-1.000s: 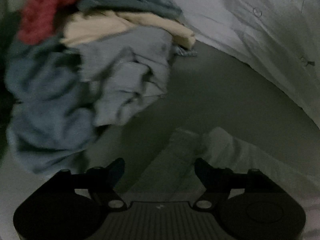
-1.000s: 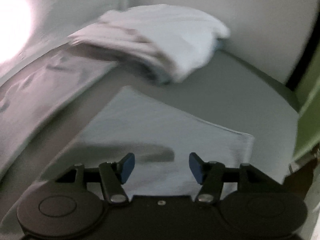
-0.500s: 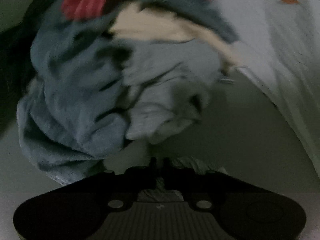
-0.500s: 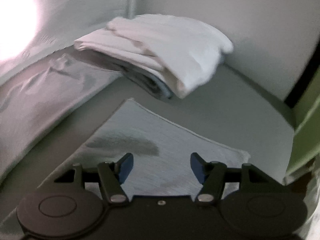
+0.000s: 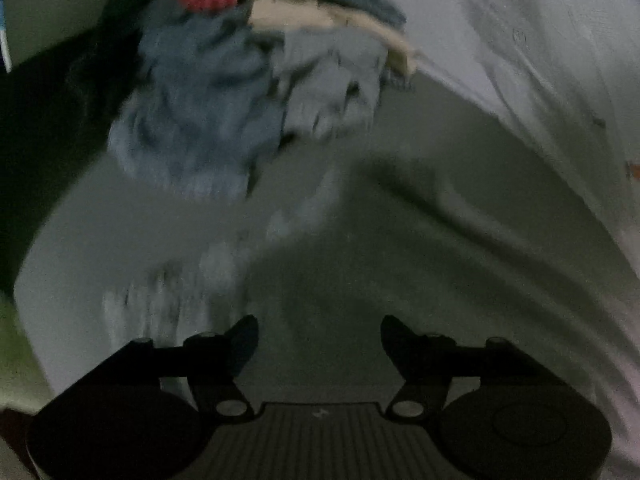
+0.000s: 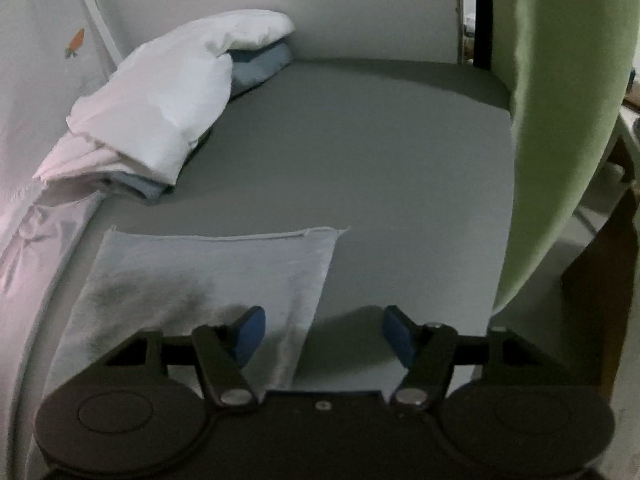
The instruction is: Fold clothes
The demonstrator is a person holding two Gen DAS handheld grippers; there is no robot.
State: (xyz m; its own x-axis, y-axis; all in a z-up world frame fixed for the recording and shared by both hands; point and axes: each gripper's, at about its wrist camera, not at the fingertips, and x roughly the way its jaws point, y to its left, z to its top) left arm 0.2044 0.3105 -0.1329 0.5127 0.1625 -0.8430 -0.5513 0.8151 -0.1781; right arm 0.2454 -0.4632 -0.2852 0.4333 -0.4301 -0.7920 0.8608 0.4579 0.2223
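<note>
Grey bed, one pale cloth (image 6: 208,276) flat on it, both claws spread.

Seen from the right wrist, the folded cloth lies smooth on the bed (image 6: 380,152), its hemmed edge farthest from the camera; the right gripper (image 6: 323,334) hangs above its near right corner with blue pads (image 6: 250,330) apart and nothing pinched between them. A white stack (image 6: 168,96) over blue fabric sits at the far left, by the wall, well apart from the cloth. A green curtain (image 6: 560,120) hangs on the right. In the blurred left wrist view, the left gripper (image 5: 319,338) has jaws opening, with only bare sheet between them; a rumpled pale piece (image 5: 168,304) lies just to its left. A heap (image 5: 256,80) of blue, cream and red clothes lies beyond.
</note>
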